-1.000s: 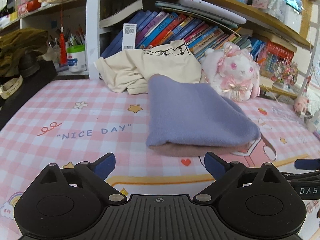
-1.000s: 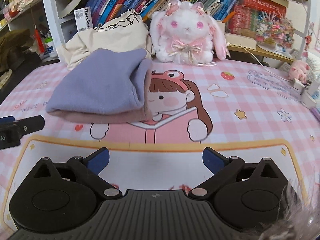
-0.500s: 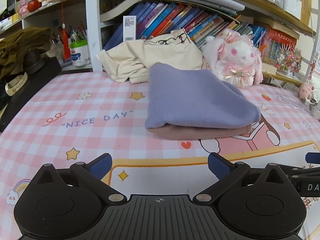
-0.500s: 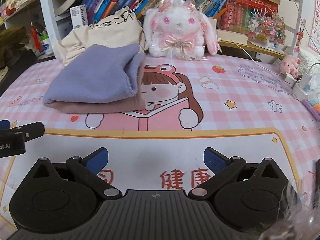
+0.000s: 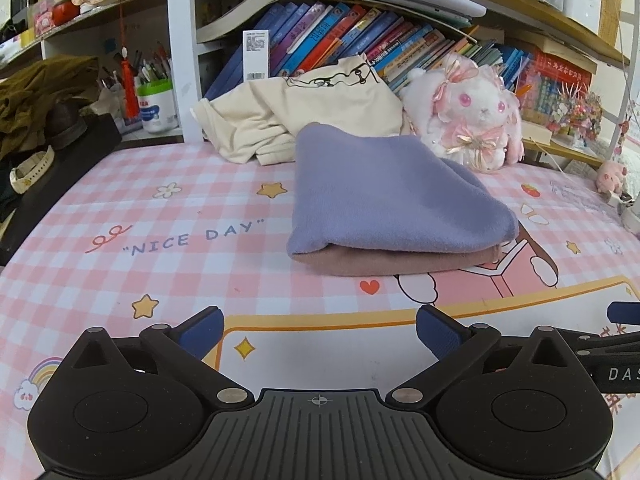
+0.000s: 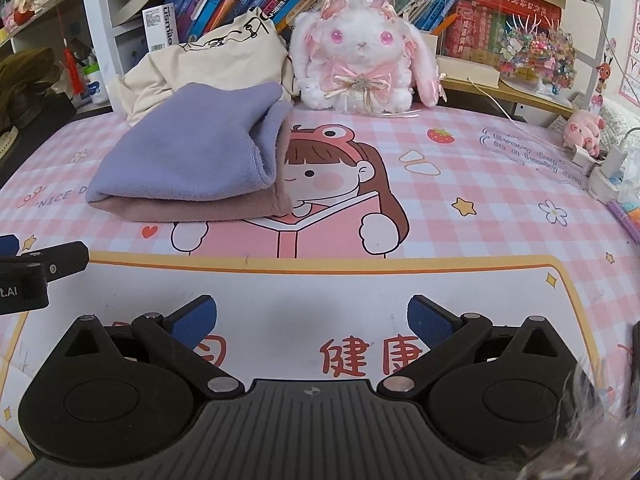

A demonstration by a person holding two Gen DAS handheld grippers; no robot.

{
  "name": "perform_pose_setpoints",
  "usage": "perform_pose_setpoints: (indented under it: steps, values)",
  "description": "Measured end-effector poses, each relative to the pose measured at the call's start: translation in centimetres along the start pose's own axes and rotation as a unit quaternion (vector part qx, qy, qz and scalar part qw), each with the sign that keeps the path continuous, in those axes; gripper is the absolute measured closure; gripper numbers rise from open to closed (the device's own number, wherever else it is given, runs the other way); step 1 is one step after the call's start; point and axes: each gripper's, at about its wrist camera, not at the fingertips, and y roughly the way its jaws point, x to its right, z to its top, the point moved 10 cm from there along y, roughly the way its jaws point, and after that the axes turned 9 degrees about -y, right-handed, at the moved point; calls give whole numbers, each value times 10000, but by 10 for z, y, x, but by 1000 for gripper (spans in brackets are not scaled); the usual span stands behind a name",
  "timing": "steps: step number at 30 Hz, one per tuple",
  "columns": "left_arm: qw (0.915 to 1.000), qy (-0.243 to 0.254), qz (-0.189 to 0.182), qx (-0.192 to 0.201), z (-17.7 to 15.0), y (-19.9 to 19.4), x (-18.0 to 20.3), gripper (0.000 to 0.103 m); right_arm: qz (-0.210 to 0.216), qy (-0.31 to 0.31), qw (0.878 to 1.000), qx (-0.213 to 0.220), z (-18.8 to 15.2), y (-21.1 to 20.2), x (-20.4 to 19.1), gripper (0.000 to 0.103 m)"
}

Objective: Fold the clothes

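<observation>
Lavender folded garment [image 5: 394,204] well ahead of both grippers' spread, empty fingers [image 5: 200,326].

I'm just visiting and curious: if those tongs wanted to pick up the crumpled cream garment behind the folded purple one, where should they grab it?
Probably the cream garment's loose bunched edge at its lower left, approached from the left of the folded purple cloth. That corner hangs free onto the pink checked mat; the stack and the plush bunny crowd its front and right.

a home study or bedroom desk: crowded bookshelves [image 5: 360,40], a plush rabbit [image 6: 360,64], a pen cup [image 5: 156,104] and a pink cartoon desk mat [image 6: 480,184].
</observation>
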Motion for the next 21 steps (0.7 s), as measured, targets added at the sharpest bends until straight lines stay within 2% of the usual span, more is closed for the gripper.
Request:
perform_pose_setpoints:
  steps: [21]
  values:
    - [10000,-12,14,-92,-1,5,-1,0,21,51,9999,-89,-2,5,1,0]
